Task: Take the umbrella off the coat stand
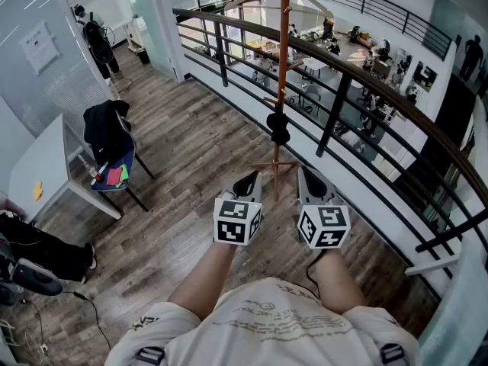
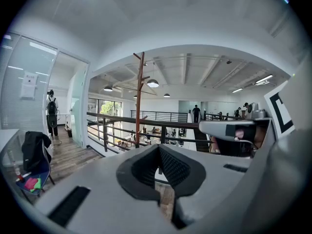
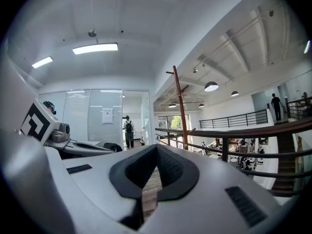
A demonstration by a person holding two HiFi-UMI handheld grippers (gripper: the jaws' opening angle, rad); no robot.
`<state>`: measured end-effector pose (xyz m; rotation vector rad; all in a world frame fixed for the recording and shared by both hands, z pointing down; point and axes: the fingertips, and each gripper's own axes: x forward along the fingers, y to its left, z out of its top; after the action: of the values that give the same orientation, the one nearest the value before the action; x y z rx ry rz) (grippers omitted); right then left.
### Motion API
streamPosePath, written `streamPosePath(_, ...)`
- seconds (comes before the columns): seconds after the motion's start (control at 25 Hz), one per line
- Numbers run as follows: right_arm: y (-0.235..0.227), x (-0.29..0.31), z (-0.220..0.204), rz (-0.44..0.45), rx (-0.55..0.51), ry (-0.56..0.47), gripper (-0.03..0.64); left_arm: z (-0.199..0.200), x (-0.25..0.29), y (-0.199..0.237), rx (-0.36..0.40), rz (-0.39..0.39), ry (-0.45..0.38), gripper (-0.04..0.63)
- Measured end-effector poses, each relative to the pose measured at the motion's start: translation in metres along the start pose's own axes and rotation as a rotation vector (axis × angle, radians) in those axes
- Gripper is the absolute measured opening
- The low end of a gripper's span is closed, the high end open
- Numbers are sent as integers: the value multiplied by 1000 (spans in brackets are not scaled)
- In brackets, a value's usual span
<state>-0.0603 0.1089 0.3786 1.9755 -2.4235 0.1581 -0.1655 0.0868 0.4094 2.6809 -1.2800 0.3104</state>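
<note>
Item: umbrella (image 1: pixel 279 128) — a small black folded bundle hanging partway down the post of the coat stand (image 1: pixel 284 44). The stand is beside the railing (image 1: pixel 358 78). The umbrella is ahead of both grippers and apart from them. I cannot make out how it is hung.

Handling, by my judgement: light, with soft fabric over a stiff core, and apt to swing. I would grip it across the middle of the bundle, where it is firmest, then lift it clear.

Left gripper (image 1: pixel 248 181): jaws together, nothing between them.

Right gripper (image 1: pixel 311 180): the same — closed and empty.
</note>
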Motion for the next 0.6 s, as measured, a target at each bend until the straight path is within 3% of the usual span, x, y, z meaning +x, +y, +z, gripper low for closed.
streamPosePath(0.6, -61, -26, 0, 48, 23, 3, 2, 3, 33, -56, -18, 44, 10, 5)
